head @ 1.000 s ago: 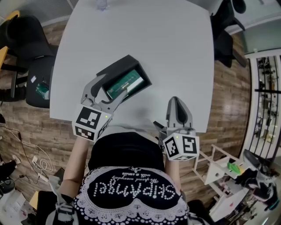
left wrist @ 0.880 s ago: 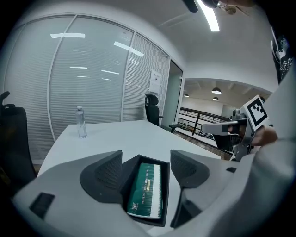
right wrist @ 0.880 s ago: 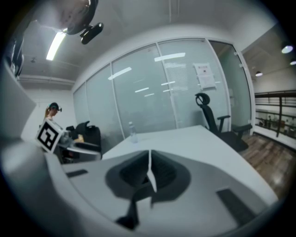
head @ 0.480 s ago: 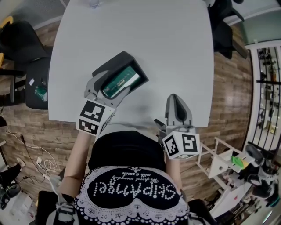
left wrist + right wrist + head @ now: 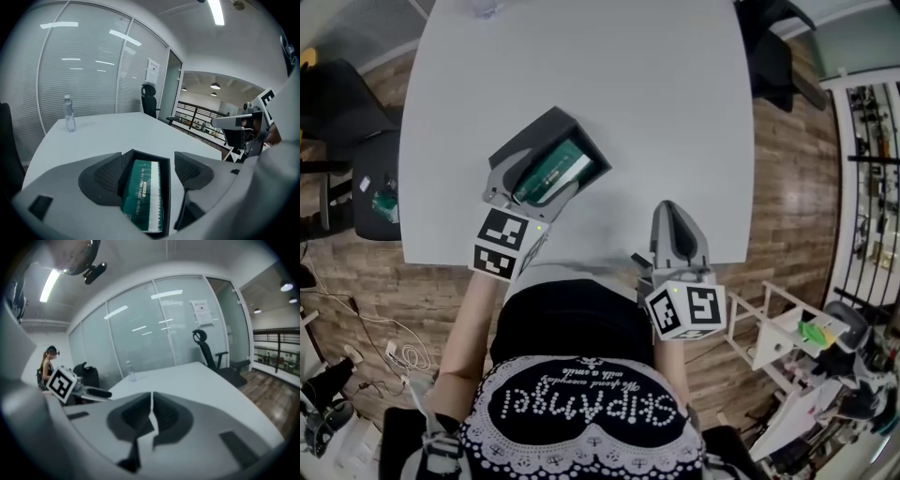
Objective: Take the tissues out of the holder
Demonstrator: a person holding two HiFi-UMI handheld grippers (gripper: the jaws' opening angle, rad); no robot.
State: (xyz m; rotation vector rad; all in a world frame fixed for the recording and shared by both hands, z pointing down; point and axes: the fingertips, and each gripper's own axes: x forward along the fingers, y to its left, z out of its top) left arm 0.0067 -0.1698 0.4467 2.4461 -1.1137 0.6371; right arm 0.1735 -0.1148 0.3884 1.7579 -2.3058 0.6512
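Note:
A black open-topped holder [image 5: 528, 142] lies slantwise on the white table [image 5: 675, 112], with a green tissue pack [image 5: 551, 172] inside it. My left gripper [image 5: 532, 185] is open at the holder's near end, one finger on each side. Its jaws have just been opening, and the holder's near end with the pack lies between them. In the left gripper view the tissue pack [image 5: 143, 194] lies in the holder [image 5: 167, 187] between the pads of the left gripper [image 5: 147, 173], with a gap at the right pad [image 5: 193, 171]. My right gripper [image 5: 678, 232] rests shut and empty over the table's near edge; the right gripper [image 5: 152, 420] shows its jaws meeting.
A clear water bottle [image 5: 70, 115] stands at the table's far end, and the bottle [image 5: 130, 370] also shows in the right gripper view. Black chairs stand left of the table [image 5: 356, 112] and at the far right [image 5: 769, 47]. A white rack [image 5: 778, 342] stands on the floor at right.
My left gripper has edged forward and down onto the holder's near end, jaws slightly wider. The right gripper has kept still.

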